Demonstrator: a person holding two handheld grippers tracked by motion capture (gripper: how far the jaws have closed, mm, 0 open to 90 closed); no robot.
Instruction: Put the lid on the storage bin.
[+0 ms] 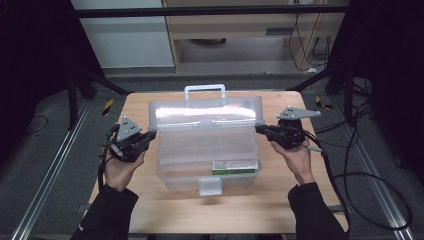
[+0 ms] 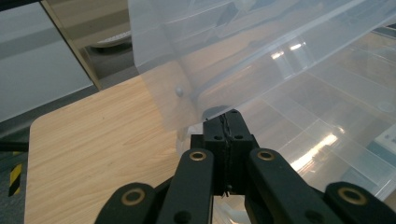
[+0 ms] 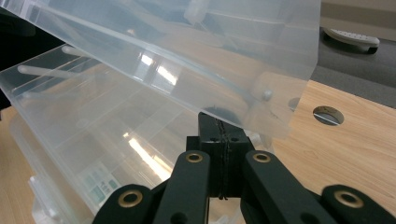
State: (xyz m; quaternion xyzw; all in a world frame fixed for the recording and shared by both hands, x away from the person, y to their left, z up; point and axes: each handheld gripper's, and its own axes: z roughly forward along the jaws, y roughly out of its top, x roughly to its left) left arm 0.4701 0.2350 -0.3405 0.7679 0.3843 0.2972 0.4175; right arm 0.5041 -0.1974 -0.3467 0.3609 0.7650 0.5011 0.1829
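Note:
A clear plastic storage box (image 1: 207, 150) stands in the middle of the wooden table (image 1: 280, 195), its lid (image 1: 205, 112) raised at an angle and a white handle (image 1: 204, 90) at the back. My left gripper (image 1: 151, 134) is shut, and its tips touch the lid's left end. My right gripper (image 1: 259, 129) is shut too, its tips at the lid's right end. In the left gripper view the closed jaws (image 2: 226, 114) sit just under the lid's (image 2: 243, 42) lower edge. The right gripper view has the same: shut jaws (image 3: 215, 116) under the lid (image 3: 187, 51), nothing held between them.
A green-and-white packet (image 1: 234, 167) lies in the box's front right part. A white latch (image 1: 210, 186) hangs at the box's front. A cable hole (image 3: 328, 115) is in the table near the right gripper. Cables trail over the floor at right (image 1: 370, 175).

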